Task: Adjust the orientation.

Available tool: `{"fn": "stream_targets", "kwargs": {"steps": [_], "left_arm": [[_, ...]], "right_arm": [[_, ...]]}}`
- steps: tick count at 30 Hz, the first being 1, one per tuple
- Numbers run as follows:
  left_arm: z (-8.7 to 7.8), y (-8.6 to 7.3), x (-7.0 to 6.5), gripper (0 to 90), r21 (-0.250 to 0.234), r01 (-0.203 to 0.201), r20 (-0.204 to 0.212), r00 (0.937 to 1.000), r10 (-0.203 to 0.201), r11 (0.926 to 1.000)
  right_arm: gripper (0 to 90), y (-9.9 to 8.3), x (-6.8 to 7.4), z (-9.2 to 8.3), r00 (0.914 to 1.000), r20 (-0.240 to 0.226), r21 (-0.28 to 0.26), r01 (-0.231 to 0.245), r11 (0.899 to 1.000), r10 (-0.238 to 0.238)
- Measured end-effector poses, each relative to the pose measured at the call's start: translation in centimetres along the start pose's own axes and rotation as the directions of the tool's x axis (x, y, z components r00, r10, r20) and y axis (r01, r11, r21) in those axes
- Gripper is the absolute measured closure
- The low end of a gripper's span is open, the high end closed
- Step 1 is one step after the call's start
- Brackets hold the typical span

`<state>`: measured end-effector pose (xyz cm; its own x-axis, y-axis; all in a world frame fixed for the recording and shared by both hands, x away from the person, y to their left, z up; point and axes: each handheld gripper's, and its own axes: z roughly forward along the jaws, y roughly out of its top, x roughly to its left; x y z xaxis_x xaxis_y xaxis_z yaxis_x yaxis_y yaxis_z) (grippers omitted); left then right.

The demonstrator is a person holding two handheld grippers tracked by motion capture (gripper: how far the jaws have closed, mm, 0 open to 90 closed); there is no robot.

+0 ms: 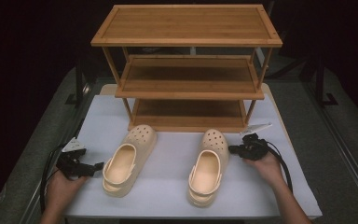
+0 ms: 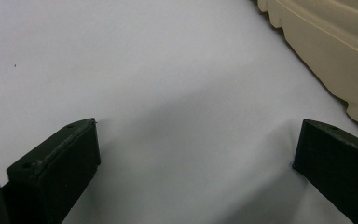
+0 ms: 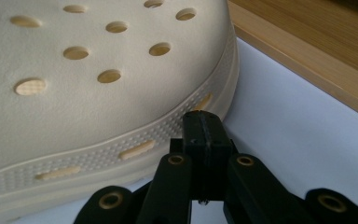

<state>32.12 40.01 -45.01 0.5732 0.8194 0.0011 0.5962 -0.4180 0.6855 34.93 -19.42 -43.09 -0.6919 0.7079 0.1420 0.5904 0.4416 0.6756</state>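
Note:
Two cream clogs lie toes-away on the white table top. The left clog [image 1: 124,163] has its heel next to my left gripper [image 1: 98,165], whose jaws stand wide apart over bare table with nothing between them; that clog's sole edge [image 2: 335,51] shows at the upper right of the left gripper view. The right clog [image 1: 209,165] has my right gripper [image 1: 231,150] at its toe side. Seen in the right gripper view, the jaws [image 3: 203,133] are pressed together, tip right against the perforated toe [image 3: 98,84]; contact cannot be confirmed.
A three-tier bamboo shoe rack [image 1: 189,70] stands behind the clogs, its bottom shelf edge [image 3: 307,60] close to the right gripper. A small white tag [image 1: 256,127] lies near the rack's right foot. Dark floor surrounds the table [image 1: 168,154].

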Motion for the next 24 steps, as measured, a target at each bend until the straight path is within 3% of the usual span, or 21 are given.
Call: {"fn": "stream_targets", "kwargs": {"steps": [24], "left_arm": [[0.0, 0.0, 0.0, 0.0, 0.001, 0.000, 0.001, 1.0000, 0.000, 1.0000]], "right_arm": [[89.7, 4.9, 2.2, 4.8, 0.9961, -0.046, 0.014, 0.076, 0.997, -0.075]]}}
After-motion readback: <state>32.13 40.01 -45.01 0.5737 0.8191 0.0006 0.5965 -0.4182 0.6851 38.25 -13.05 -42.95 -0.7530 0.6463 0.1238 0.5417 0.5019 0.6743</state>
